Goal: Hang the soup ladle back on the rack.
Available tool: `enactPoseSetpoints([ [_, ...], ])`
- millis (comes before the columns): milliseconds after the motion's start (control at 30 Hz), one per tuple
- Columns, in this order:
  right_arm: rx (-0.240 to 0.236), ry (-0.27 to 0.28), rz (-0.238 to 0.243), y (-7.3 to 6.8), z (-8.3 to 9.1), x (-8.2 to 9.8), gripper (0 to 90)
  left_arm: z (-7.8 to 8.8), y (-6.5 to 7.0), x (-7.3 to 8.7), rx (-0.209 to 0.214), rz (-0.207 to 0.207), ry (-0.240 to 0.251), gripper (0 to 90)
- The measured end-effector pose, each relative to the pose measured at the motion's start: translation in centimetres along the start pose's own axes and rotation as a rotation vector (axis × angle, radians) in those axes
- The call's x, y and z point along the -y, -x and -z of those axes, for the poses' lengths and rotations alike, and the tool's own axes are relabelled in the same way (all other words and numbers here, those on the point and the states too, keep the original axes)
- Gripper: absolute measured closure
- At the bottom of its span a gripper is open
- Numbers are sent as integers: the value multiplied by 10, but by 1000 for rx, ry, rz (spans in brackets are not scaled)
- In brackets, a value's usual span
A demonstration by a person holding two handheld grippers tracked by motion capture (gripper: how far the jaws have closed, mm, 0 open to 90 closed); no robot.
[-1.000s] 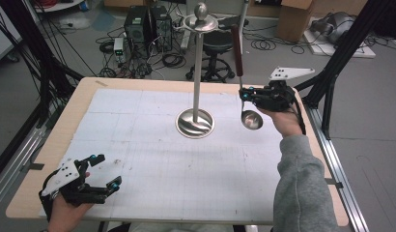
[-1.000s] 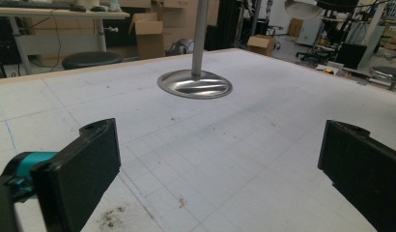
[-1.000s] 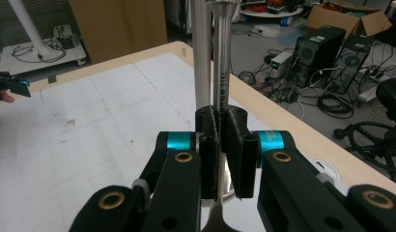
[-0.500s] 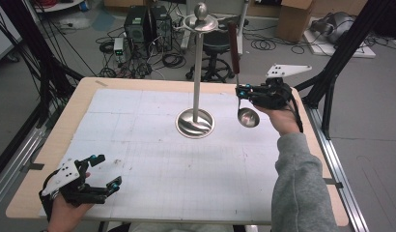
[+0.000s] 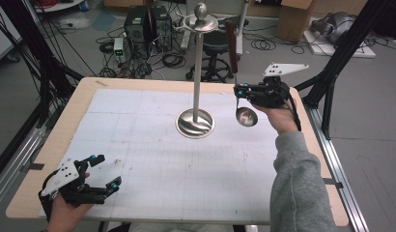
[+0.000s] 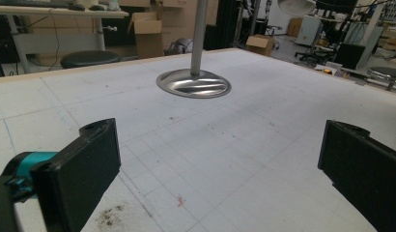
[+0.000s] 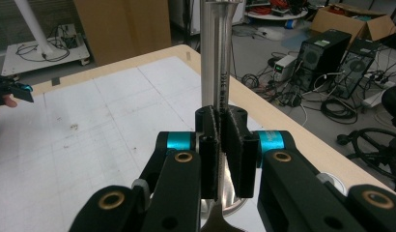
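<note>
Digits "3016" on ladle (image 7: 220, 87) handle, pinched in right claw (image 7: 220, 154).

High view looks down; both gripper views sit low, sharing the metal stand (image 5: 197, 87)

You get even, bright overhead light on the white tabletop (image 5: 138, 145), with soft, faint shadows. The stand base (image 6: 193, 83) shows mild glare. Your close black gripper (image 7: 224, 145) looks blurred, and all the pictures are slightly soft.

A wooden table (image 5: 85, 101) bears a white gridded mat (image 5: 152, 159) and a steel stand (image 5: 195, 123).
</note>
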State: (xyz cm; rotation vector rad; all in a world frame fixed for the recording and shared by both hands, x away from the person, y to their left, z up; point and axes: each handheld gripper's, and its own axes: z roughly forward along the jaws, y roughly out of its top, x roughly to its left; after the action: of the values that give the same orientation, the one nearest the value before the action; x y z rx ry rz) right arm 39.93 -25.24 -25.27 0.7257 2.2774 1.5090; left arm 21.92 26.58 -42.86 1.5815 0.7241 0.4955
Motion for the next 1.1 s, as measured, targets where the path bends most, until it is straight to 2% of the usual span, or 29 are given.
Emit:
enactPoseSetpoints([
  [433, 1, -7, 8, -1, -9, 0, 843, 0, 0, 0, 2, -2, -2, 17],
  [600, 13, -27, 6, -2, -14, 0, 843, -1, 0, 1, 7, 5, -9, 17],
  [1100, 28, -26, 0, -5, -21, -3, 843, 0, 0, 1, 9, 8, -13, 17],
])
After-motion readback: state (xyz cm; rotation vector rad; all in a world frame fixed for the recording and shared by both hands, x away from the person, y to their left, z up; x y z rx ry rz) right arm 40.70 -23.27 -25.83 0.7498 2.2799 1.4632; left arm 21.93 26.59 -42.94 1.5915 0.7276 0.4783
